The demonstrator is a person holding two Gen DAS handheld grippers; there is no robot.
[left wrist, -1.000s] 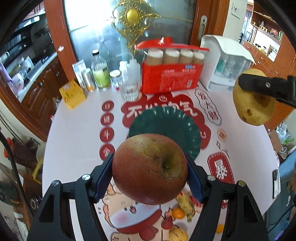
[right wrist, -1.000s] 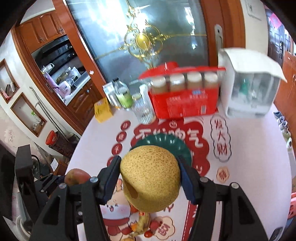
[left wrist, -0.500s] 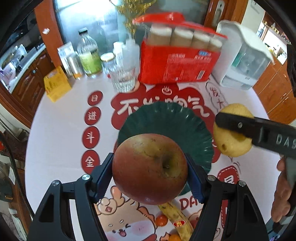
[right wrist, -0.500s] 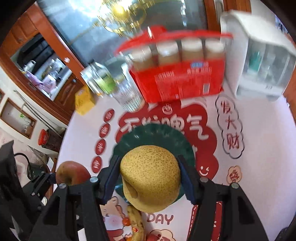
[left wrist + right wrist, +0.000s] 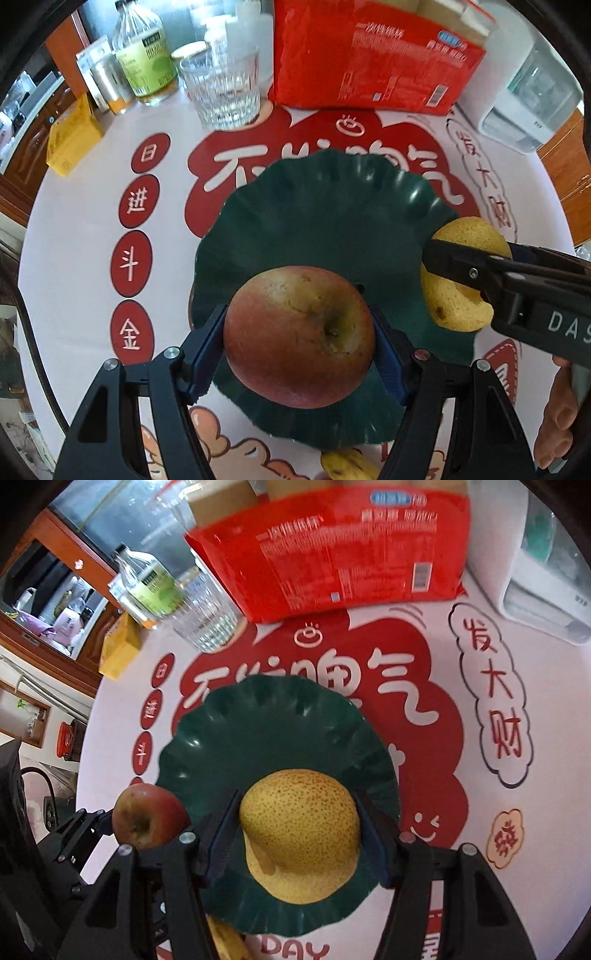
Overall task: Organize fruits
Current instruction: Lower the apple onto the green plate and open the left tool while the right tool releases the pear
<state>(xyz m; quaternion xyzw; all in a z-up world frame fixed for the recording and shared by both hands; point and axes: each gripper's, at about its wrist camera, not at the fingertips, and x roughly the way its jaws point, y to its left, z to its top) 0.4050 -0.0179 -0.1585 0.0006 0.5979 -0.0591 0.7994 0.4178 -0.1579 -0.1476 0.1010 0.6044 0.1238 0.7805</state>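
My left gripper (image 5: pixel 299 341) is shut on a red-and-yellow apple (image 5: pixel 299 334), held above the near part of a dark green wavy-rimmed plate (image 5: pixel 325 221). My right gripper (image 5: pixel 299 834) is shut on a speckled yellow pear (image 5: pixel 299 830) over the same plate (image 5: pixel 258 738). In the left wrist view the pear (image 5: pixel 454 306) hangs at the plate's right rim under the right gripper's black finger. In the right wrist view the apple (image 5: pixel 147 821) shows at the plate's left rim. A banana (image 5: pixel 347 467) lies just in front of the plate, mostly hidden.
A red package of paper cups (image 5: pixel 369 62), a ribbed glass (image 5: pixel 223 92), a green-labelled bottle (image 5: pixel 146 55), a yellow box (image 5: pixel 72 138) and a white appliance (image 5: pixel 532 103) stand behind the plate. A hand (image 5: pixel 557 424) holds the right gripper. The tablecloth (image 5: pixel 517 849) is white with red print.
Both grippers have come down and forward with their fruit, from high over the table to just above the green plate. Apple and pear now hang close together over it.
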